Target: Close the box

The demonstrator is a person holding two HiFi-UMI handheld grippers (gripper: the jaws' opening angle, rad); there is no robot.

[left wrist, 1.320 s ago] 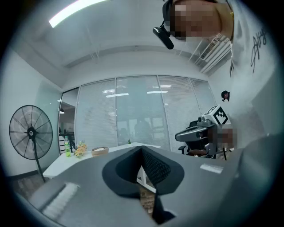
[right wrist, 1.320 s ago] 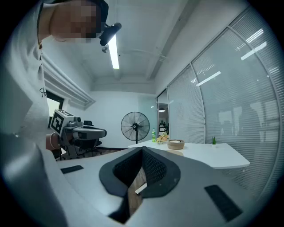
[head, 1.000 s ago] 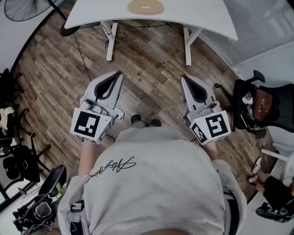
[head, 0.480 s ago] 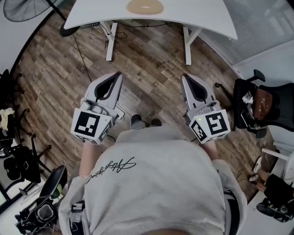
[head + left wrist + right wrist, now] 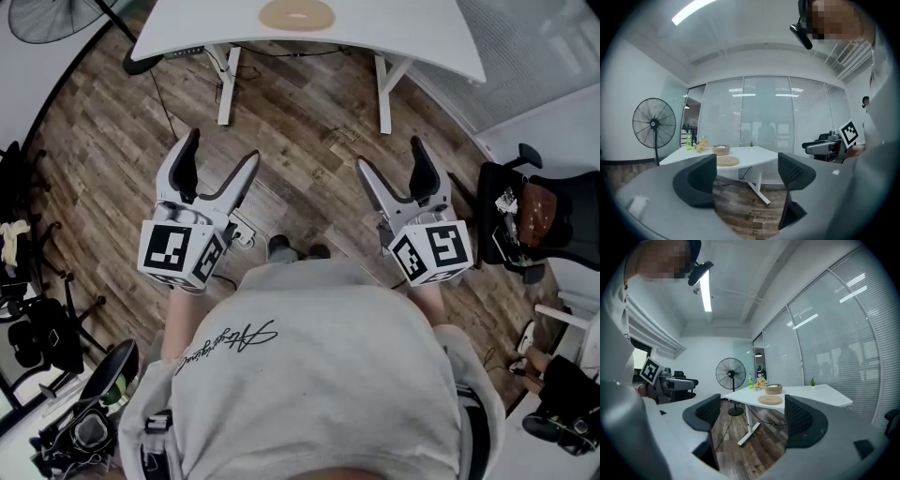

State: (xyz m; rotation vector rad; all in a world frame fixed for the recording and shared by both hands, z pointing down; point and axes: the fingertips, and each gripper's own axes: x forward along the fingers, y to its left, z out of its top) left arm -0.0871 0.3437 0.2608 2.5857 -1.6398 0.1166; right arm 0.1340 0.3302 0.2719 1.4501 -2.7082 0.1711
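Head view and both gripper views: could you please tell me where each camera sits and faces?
Head view: on the head, facing steeply down at the floor; shows torso, left gripper, right gripper.
Left gripper view: rides that gripper, facing level at the table; own jaws just opened, empty.
Right gripper view: likewise, facing table and fan; jaws just opened, empty.
Shared: all three show the table.

The left tool point(image 5: 746, 169), jaws just opened and empty, faces a white table point(image 5: 759, 152)
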